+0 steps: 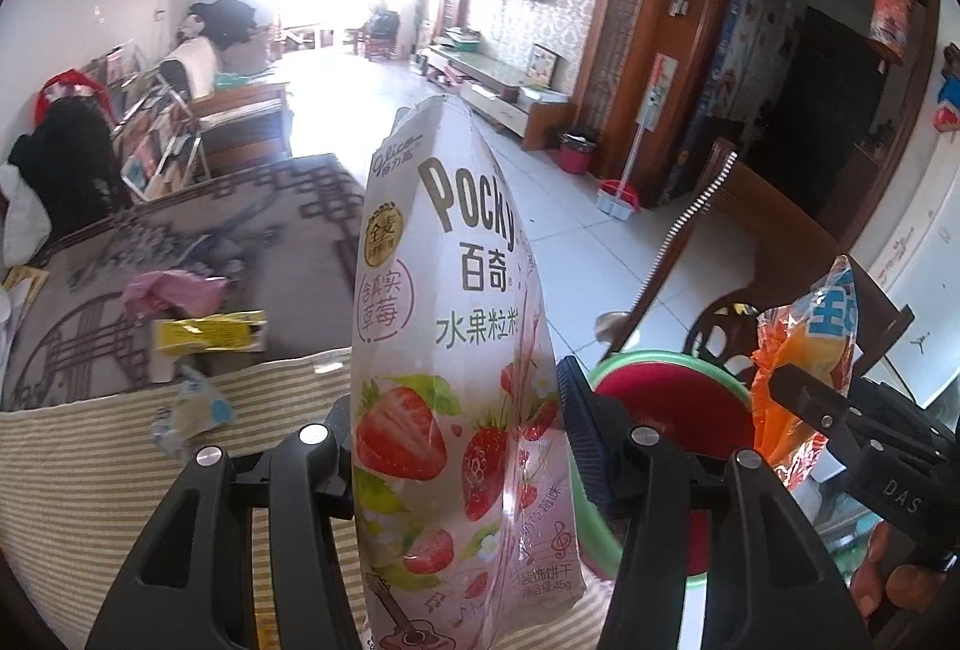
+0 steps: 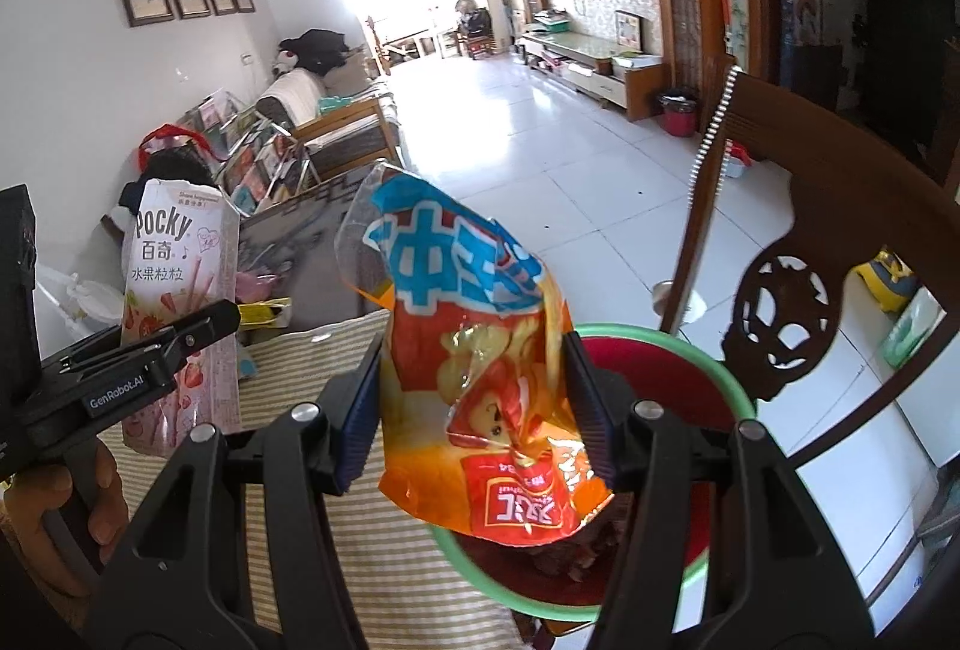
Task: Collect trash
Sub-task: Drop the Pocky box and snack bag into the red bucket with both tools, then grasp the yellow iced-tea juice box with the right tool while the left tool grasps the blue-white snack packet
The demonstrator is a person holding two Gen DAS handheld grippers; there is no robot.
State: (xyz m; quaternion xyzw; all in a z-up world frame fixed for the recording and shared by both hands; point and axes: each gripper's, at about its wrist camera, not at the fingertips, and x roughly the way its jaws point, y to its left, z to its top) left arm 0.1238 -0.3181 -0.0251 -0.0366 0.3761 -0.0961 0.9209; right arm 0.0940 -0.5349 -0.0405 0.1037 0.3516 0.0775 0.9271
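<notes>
Your left gripper [image 1: 456,446] clamps a tall pink cardboard Pocky box [image 1: 456,326] printed with strawberries, upright over the striped cloth [image 1: 90,470]. Your right gripper [image 2: 474,404] pinches a crinkled glossy orange snack wrapper [image 2: 480,380] above the round green-rimmed red bin [image 2: 690,368].

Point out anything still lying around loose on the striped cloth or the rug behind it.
A crumpled pale wrapper lies on the striped cloth; a yellow packet and pink plastic litter the rug.
</notes>
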